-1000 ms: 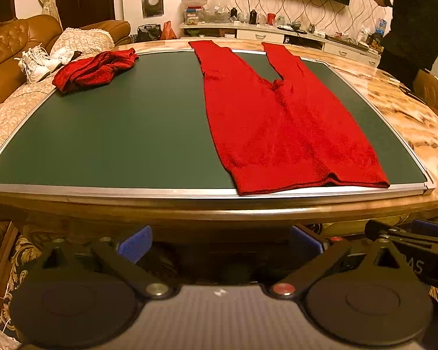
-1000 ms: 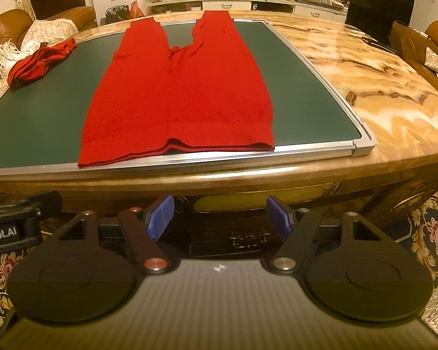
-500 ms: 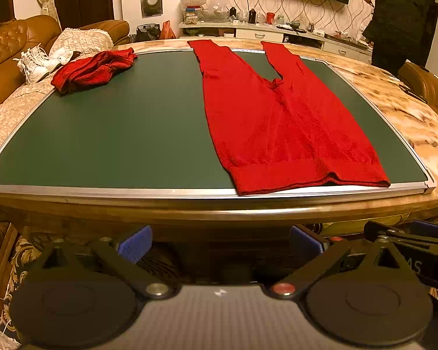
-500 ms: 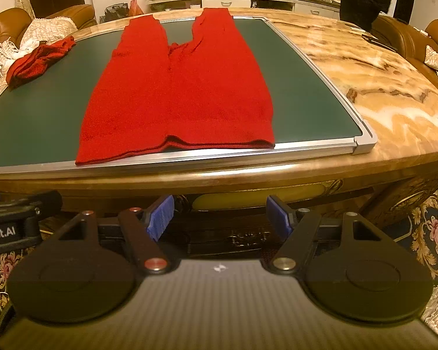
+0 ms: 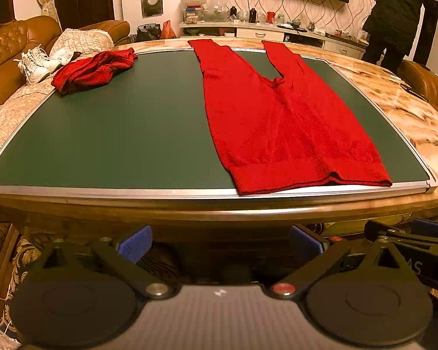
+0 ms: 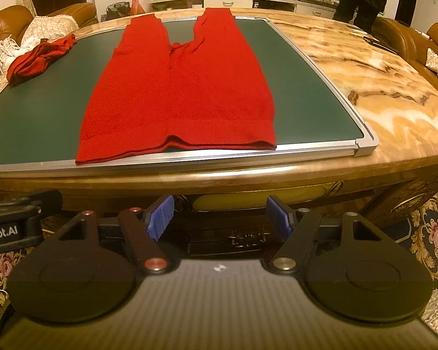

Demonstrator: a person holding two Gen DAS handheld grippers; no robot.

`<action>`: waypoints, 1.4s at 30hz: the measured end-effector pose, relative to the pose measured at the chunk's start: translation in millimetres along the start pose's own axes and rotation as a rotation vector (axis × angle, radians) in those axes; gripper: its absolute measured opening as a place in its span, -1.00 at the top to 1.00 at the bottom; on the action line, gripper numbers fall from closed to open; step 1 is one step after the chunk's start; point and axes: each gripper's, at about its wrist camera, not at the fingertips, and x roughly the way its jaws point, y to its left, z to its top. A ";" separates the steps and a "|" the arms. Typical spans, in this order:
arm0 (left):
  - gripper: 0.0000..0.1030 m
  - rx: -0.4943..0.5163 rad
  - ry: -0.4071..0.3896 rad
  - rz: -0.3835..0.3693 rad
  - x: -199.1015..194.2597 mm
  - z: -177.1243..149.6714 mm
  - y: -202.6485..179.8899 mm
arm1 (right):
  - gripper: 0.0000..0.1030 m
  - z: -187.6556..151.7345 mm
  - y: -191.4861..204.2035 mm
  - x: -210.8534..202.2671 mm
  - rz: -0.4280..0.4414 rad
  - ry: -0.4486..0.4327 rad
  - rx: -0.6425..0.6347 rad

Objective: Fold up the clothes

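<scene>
The red trousers [image 6: 178, 87] lie flat on the green mat [image 5: 116, 134], waistband at its near edge, legs running far; a long reach could drag the knit and rumple it, or catch only the top layer. The crumpled red garment [image 5: 93, 70] waits far left. Both the left gripper [image 5: 219, 243] and right gripper [image 6: 220, 214] hang below the table edge, jaws apart and empty, unmoved since earlier; only the person [image 5: 394, 14] far right has shifted

Left gripper [image 5: 219, 243] jaws wide apart, empty, right gripper [image 6: 220, 214] likewise
</scene>
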 end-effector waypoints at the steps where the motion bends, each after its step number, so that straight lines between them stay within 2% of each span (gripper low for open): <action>1: -1.00 0.001 0.000 0.001 0.1 0.1 -0.1 | -0.52 0.0 0.4 0.1 -0.001 -0.001 -0.002; 42: -1.00 0.012 0.011 0.009 5.1 2.1 -0.1 | -0.52 1.0 3.9 4.4 -0.009 0.009 -0.023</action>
